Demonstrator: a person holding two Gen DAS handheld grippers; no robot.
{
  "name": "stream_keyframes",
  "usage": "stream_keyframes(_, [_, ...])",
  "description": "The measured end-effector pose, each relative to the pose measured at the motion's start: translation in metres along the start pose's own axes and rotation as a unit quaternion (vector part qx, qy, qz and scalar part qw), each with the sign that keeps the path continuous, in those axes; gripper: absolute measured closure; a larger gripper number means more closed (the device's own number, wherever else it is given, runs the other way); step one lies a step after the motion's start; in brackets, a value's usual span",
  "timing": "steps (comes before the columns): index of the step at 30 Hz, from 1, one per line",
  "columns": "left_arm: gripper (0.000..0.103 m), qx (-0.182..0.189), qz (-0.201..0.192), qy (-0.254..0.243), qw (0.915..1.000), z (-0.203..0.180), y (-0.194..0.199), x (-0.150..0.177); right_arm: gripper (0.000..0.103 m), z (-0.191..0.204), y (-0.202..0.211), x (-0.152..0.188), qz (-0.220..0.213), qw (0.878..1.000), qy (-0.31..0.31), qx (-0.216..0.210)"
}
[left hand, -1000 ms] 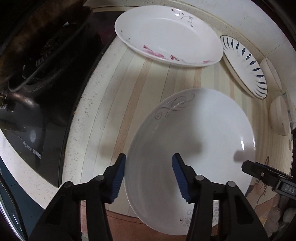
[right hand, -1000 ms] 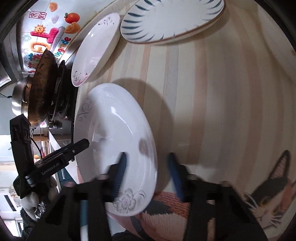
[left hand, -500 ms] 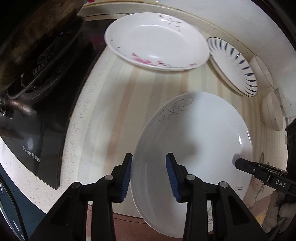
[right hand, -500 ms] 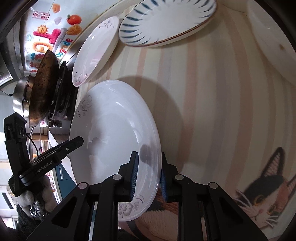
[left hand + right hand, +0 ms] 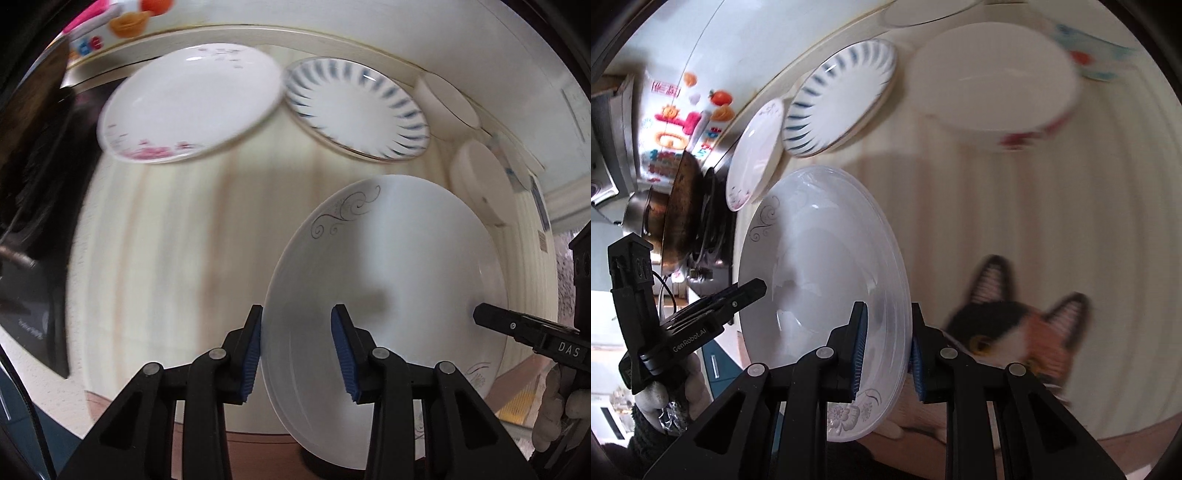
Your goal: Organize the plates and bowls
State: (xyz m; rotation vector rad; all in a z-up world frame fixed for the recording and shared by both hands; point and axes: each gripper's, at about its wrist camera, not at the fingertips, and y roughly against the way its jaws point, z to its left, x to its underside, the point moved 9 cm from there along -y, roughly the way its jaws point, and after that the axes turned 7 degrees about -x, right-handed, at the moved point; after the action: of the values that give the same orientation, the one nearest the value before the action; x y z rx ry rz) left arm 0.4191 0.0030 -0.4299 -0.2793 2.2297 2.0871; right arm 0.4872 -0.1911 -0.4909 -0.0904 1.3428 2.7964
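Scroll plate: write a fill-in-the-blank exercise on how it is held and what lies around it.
1. The right tongs are shut on the scroll plate beside its grey ___ print.
2. The left tongs straddle that plate's ___.
3. The striped plate at the back has ___ stripes.
4. The mat under the plates shows a ___ face.

Missing words: flower; rim; blue; cat.

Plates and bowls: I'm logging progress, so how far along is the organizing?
Nothing looks stacked yet. In hand: the right gripper clamps the scroll-pattern plate, lifted and tilted; the left gripper straddles its rim, open. Left: pink-flower plate, blue-striped plate, bowl.
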Motion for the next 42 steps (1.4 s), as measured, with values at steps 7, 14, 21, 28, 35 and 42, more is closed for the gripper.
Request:
stream_keyframes(7, [0.069, 0.01, 0.011, -0.035, 0.9993, -0.046, -0.017, 0.005, 0.079, -0.054, 0.019, 0.009, -0.012, 0.999, -0.041, 0.019])
stream_keyframes(14, [0.069, 0.0, 0.02, -0.054, 0.9983, -0.067, -0.033, 0.006, 0.079, -0.081, 0.015, 0.017, -0.008, 0.998, -0.06, 0.023])
stream_keyframes(21, [0.069, -0.006, 0.02, -0.061, 0.9979, -0.081, -0.04, 0.001, 0.077, -0.085, 0.011, 0.016, 0.01, 0.997, -0.069, 0.023])
stream_keyframes(28, [0.068, 0.008, -0.034, -0.013, 0.9993, -0.052, 0.015, -0.024, 0.076, -0.07, 0.055, 0.005, -0.013, 0.998, -0.049, 0.048])
stream_keyframes(35, [0.066, -0.015, -0.099, 0.092, 0.9907, 0.025, 0.063, -0.07, 0.064, 0.029, 0.075, -0.041, -0.026, 0.999, 0.039, 0.015])
stream_keyframes(42, [0.066, -0.059, -0.089, 0.192, 0.9755, 0.107, 0.039, -0.09, 0.059, 0.142, -0.005, -0.14, -0.011, 0.991, 0.129, -0.021])
